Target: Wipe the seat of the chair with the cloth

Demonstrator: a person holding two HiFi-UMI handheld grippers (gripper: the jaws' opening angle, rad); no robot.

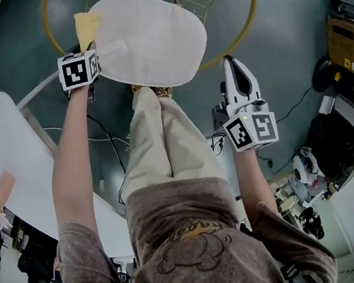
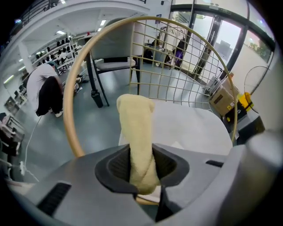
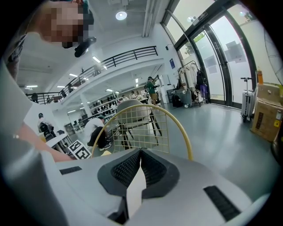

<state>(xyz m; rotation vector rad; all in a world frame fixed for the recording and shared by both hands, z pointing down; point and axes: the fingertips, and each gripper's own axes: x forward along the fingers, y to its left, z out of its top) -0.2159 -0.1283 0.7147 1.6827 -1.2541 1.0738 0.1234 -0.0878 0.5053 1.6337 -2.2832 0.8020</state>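
Yellow towelling first: the cloth is clenched in your left tongs, bunched into a thick roll that sticks out well past the tips. Your right tongs are pressed together on nothing and hang off the seat's right side, over the floor beside your leg, so they have no part in the work yet.

From the head view the cloth is at the left far edge of the seat, over the rim more than the middle. I can't tell whether it is actually pressing on the cushion. My reading is that the wipe is at its start or in an early pass: nearly the whole pale cushion lies to the right of the cloth. Nothing on the surface shows which parts have been covered.

The cushion is a smooth, matte, off-white pad with no visible stains or crumbs. Behind it rises the gold wire backrest, a hoop filled with a grid. The floor is glossy grey-green, with cables and cardboard boxes to your right. Further off are another chair on black legs, a person bent over near shelving, and tall glass doors
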